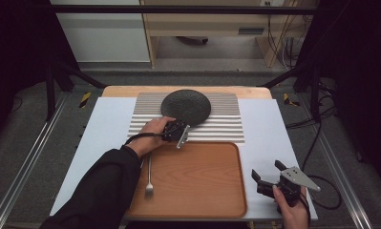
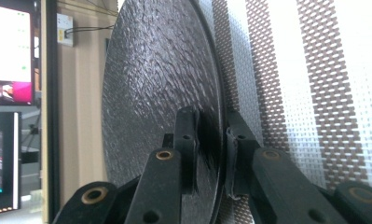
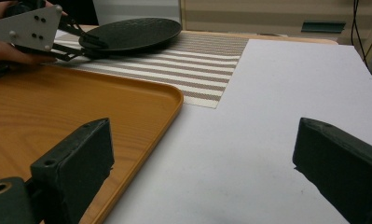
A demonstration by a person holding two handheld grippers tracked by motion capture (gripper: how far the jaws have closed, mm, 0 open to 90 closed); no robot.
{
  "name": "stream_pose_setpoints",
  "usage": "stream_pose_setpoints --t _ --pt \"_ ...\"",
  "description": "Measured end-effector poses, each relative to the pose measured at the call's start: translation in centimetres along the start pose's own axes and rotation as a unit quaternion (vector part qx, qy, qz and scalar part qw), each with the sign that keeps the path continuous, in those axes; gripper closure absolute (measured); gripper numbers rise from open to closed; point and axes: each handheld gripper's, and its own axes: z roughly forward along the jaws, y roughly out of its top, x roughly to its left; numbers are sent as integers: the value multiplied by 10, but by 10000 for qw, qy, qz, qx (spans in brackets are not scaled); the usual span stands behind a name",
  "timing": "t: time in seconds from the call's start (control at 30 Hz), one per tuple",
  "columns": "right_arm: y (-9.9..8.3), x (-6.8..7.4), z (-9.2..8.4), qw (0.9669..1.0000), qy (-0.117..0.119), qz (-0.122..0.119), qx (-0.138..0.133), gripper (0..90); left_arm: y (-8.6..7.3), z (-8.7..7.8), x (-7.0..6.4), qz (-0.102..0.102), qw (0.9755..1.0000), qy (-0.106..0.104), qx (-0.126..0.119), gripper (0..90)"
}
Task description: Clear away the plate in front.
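Two tongs are at work: my left tongs (image 1: 181, 132) are clamped on the near rim of the black plate (image 1: 186, 105), one jaw over the rim and one under it, as the left gripper view shows with the pads (image 2: 189, 140) pressed against the textured plate (image 2: 160, 93); my right tongs (image 1: 269, 172) stand wide with nothing between them, over the bare pale surface (image 1: 264, 124) to the right of the wooden tray (image 1: 197, 176). The plate lies on the striped mat (image 1: 221, 126) at the far side of the surface, its near edge close to the tray's far rim. Chief risk, as I judge it: the grip bites only a narrow strip of rim, so the plate's weight beyond the pads could make it pivot or slip out when raised; a quick lift or a twist of my wrist would cause that. A second risk is the plate's edge dragging the mat along if I pull rather than lift. A third is catching the tray's raised rim (image 3: 174, 100) when carrying the plate towards me, should it travel too low. A fork (image 1: 149, 179) lies along the left part of the tray, beside my left sleeve, so the open room for setting anything down is the tray's middle and right. The surface to the right of the mat is free, and the right tongs are well apart from the plate.
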Motion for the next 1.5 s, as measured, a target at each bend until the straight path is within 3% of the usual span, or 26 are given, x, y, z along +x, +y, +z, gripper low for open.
stream_pose_setpoints --t 0.1,0.3,0.47,0.6,0.7,0.87,0.9,1.0,1.03,1.13,1.3,1.5 --pt "0 -1 0 10000 -1 26 3 52 1 0 -1 106 9999 62 37 792" --pt "0 -2 0 10000 14 43 -3 51 1 1 -1 127 9999 53 38 779" --pt "-1 -1 0 10000 30 48 3 51 1 2 1 67 9999 128 40 703" --pt "-1 -1 0 10000 29 40 3 51 2 3 -1 164 9998 68 81 784" --pt "-1 -1 0 10000 29 46 2 51 3 2 -2 185 9997 104 143 794" --pt "-1 -1 0 10000 32 49 5 51 5 -1 -3 279 9988 352 195 838" --pt "-1 -2 0 10000 24 47 0 51 7 -3 -1 206 9983 523 175 852" --pt "-1 -2 0 10000 25 48 -3 51 8 -5 1 165 9982 540 192 864" --pt "-1 -2 0 10000 24 46 -2 51 9 -4 -1 292 9977 558 250 864" --pt "-1 -2 -1 10000 21 57 -7 51 12 -4 -2 328 9969 647 292 865" --pt "0 -3 -1 10000 18 81 -15 51 14 -6 -2 406 9966 619 368 866" --pt "0 -4 -3 9999 15 95 -61 51 16 -14 -4 389 9972 596 245 867"
